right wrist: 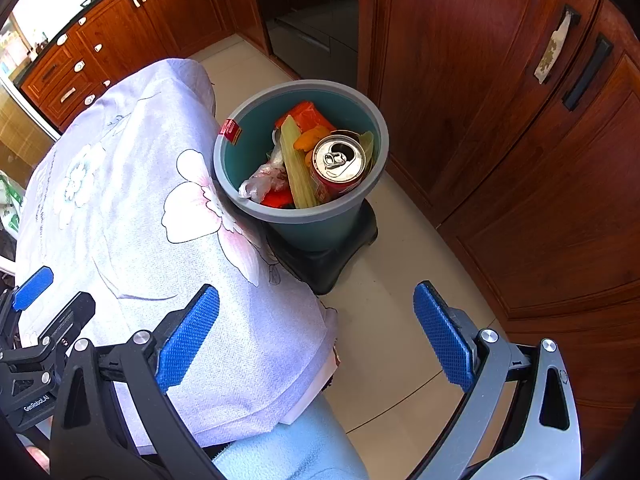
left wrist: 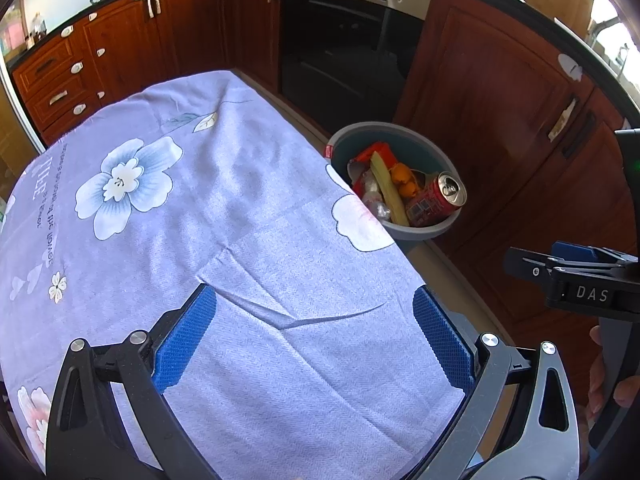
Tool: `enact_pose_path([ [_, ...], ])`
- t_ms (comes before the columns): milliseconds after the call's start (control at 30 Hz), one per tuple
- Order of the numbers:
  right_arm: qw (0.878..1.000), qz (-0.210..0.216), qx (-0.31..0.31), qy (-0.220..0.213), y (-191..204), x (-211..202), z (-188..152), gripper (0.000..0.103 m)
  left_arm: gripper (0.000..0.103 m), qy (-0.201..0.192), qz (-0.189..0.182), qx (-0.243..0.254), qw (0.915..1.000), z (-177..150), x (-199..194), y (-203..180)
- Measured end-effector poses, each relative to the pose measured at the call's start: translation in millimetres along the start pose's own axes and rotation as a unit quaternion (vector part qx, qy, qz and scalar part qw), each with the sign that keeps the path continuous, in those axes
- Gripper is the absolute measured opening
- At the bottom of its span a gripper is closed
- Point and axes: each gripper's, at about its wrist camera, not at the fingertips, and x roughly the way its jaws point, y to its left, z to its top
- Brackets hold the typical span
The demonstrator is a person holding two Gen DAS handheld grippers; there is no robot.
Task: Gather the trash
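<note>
Lilac flowered cloth (left wrist: 224,216) filled the left wrist view; the left gripper (left wrist: 314,336) hovered wide open and empty at lower centre, the teal bin (left wrist: 436,232) of trash sitting centre-right. In the right wrist view, the right gripper (right wrist: 316,336) gaped empty at the bottom, the bin (right wrist: 376,120) at centre holding a red can (right wrist: 340,168).

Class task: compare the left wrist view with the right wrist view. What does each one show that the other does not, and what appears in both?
Only the left wrist view shows the blue flower printed on the tablecloth and the whole oven door. Only the right wrist view shows the black stand under the bin and a pale blue sleeve. Both show the tablecloth, the bin holding a red can, the wooden cabinets, and both grippers open: left gripper, right gripper.
</note>
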Motion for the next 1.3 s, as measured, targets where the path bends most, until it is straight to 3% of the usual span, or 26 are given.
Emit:
enact_pose_path([
  [500,1.0,-0.001,-0.002,0.004,0.1,5.0,2.7,0.094,0.099,-0.002,-0.017,-0.002,0.9999,-1.2,2.4,1.9],
  [1300,1.0,-0.001,-0.008,0.009,3.1,7.4,9.2,0.094,0.099,0.003,-0.013,0.003,0.9999,-0.6,5.6,1.5],
])
